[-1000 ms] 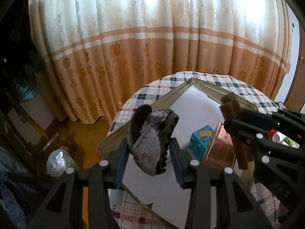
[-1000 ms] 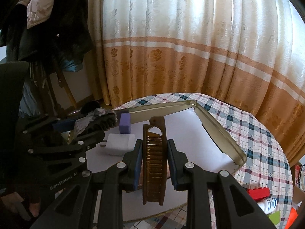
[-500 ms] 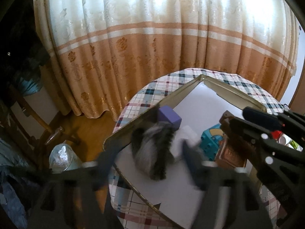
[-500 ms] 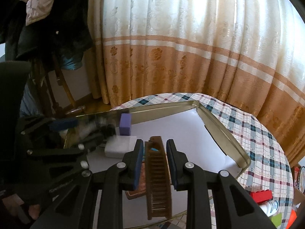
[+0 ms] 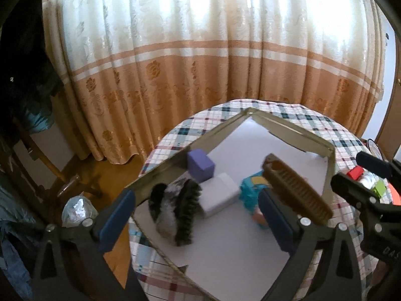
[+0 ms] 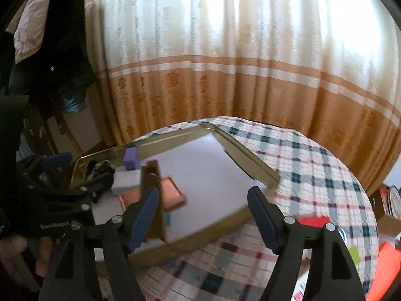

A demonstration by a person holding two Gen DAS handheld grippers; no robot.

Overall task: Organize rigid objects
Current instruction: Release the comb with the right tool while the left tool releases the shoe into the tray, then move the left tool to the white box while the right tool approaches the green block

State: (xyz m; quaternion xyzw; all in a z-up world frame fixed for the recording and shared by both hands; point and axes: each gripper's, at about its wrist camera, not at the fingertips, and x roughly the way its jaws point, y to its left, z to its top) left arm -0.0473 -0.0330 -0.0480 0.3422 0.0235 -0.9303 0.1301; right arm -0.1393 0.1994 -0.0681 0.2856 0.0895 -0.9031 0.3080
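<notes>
The gold-rimmed tray (image 5: pixel 295 135) with a white liner holds a purple block (image 5: pixel 200 165), a white charger (image 5: pixel 220 195) and a teal block (image 5: pixel 250 190). A black-and-grey hair claw (image 5: pixel 175 210) lies loose on the liner. My left gripper (image 5: pixel 195 215) hangs over it, jaws opening wide, pads off it. The brown comb (image 6: pixel 153 188) leans free against the left finger of my right gripper (image 6: pixel 203 215). Those jaws are opening too, with nothing pressed between them. A copper-pink box (image 6: pixel 173 193) lies behind the comb. The left gripper (image 6: pixel 80 168) shows at the left edge.
The round table has a plaid cloth (image 6: pixel 313 165). A red brick (image 6: pixel 313 220) and small bright items lie right of the tray. Orange-and-cream curtains (image 5: pixel 200 62) hang behind. A wooden chair (image 5: pixel 50 173) and a plastic bag (image 5: pixel 75 208) are on the floor at left.
The left jaws spread and the hair claw dropped onto the tray liner. The right jaws let go of the comb, which tipped over to the left, and the right gripper slid right.
</notes>
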